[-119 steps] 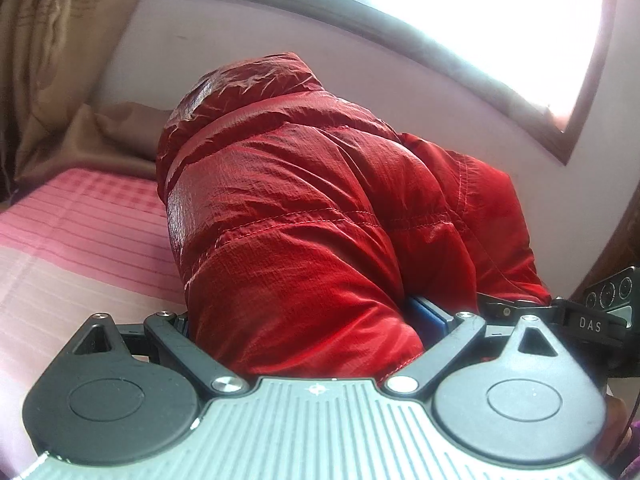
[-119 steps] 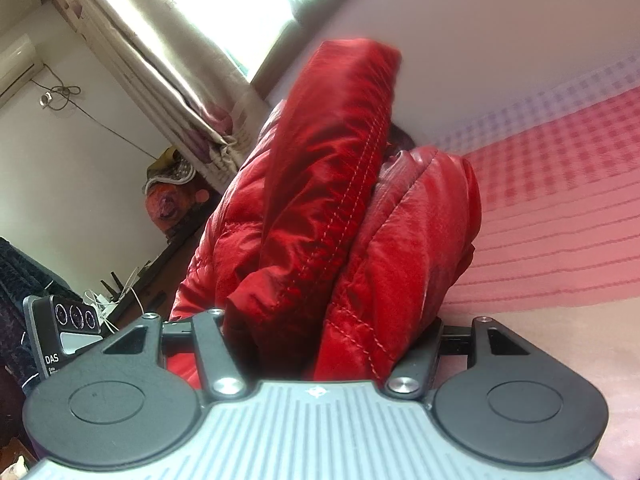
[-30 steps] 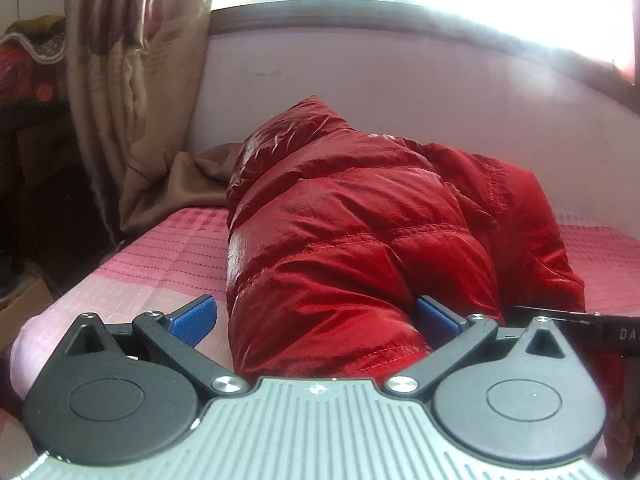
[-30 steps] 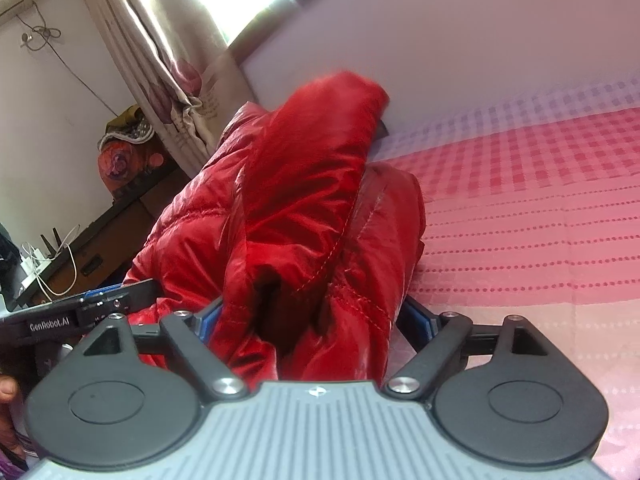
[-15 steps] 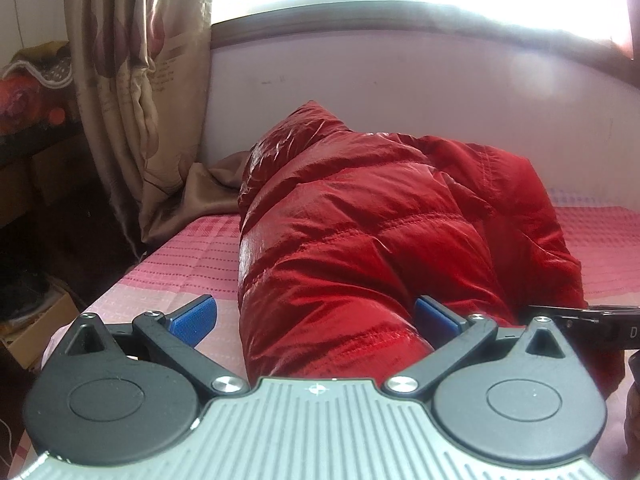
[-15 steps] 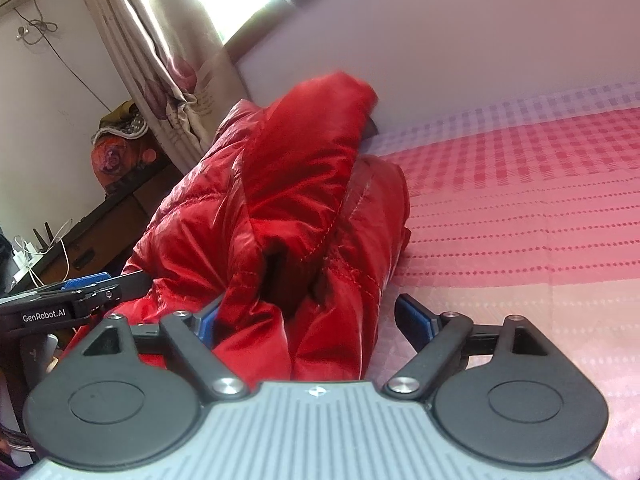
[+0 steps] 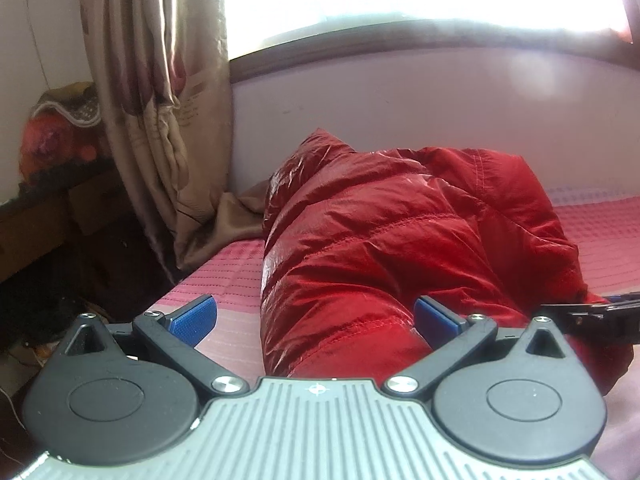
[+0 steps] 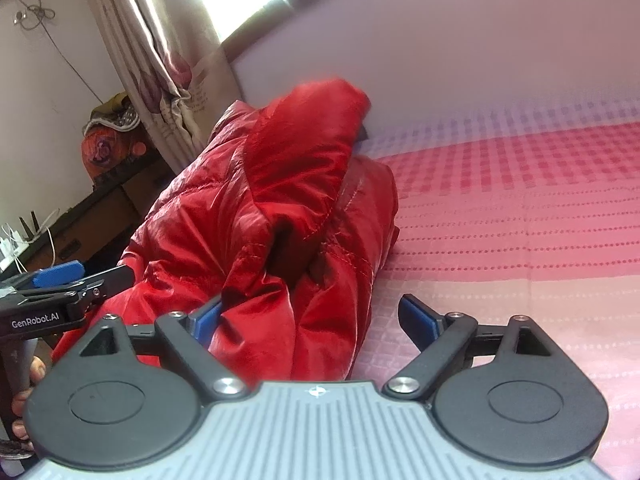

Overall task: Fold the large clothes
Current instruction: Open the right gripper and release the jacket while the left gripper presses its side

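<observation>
A puffy red down jacket (image 7: pixel 400 248) lies bundled on the pink bed (image 7: pixel 224 280), near the wall under the window. My left gripper (image 7: pixel 314 320) is open; the jacket's near end sits between its blue pads, close to the right one and clear of the left one. In the right wrist view the jacket (image 8: pixel 280 184) bulges up left of centre. My right gripper (image 8: pixel 312 316) is open and its jaws are still opening. A fold lies against its left pad, and the right pad stands free over the sheet. Each gripper shows at the edge of the other's view.
The pink checked sheet (image 8: pixel 500 220) stretches to the right. A beige curtain (image 7: pixel 160 100) hangs at the left, its hem on the bed corner. Past the bed's left edge stands dark furniture (image 8: pixel 100 216) with cables. A person's hand (image 8: pixel 24 380) holds the left gripper.
Four seconds ago both grippers were shut on the jacket. Now both are open and the jacket rests on the bed. Over the last second both have drawn back slightly.
</observation>
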The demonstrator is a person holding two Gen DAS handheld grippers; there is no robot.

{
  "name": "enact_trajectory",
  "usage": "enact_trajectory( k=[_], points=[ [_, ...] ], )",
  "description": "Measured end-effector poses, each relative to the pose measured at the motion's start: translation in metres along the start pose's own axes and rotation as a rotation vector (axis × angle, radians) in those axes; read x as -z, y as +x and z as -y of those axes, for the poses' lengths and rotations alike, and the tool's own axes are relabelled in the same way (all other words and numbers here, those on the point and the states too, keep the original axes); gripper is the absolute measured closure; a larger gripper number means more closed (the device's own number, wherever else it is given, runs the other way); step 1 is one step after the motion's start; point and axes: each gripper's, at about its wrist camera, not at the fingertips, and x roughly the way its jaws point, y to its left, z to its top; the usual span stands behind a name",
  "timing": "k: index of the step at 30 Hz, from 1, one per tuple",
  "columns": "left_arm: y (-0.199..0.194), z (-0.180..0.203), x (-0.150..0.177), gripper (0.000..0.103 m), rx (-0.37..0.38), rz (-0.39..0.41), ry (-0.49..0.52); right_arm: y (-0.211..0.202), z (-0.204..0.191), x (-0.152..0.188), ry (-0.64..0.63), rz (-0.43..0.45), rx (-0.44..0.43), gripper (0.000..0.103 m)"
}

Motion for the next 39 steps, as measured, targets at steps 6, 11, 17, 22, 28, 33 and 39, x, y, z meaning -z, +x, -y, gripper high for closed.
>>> enact_trajectory(
  k=[6,11,17,22,28,33,39],
  points=[
    [0.001,-0.016,0.0,0.0,0.091,-0.076,-0.123,-0.003,-0.005,0.001,-0.013,-0.003,0.013,0.013],
    [0.004,-0.02,0.001,0.0,0.117,-0.111,-0.149,-0.004,-0.005,0.003,-0.01,-0.008,0.014,0.013],
    [0.013,-0.02,0.002,0.0,0.176,-0.138,-0.155,-0.002,-0.002,0.004,0.0,-0.019,-0.004,0.013],
    [0.015,-0.016,0.005,0.0,0.194,-0.162,-0.16,0.002,-0.003,0.006,-0.007,-0.05,-0.058,0.046],
    [0.004,-0.009,0.002,0.003,0.127,-0.145,-0.101,-0.006,-0.008,-0.001,0.053,-0.051,-0.132,0.062],
    [0.009,-0.001,0.007,0.001,0.135,-0.179,-0.084,0.005,0.013,0.008,0.16,-0.092,-0.162,0.061],
    [0.014,0.001,0.011,0.0,0.142,-0.187,-0.092,0.01,0.033,0.019,0.235,-0.1,-0.2,0.059]
  ],
)
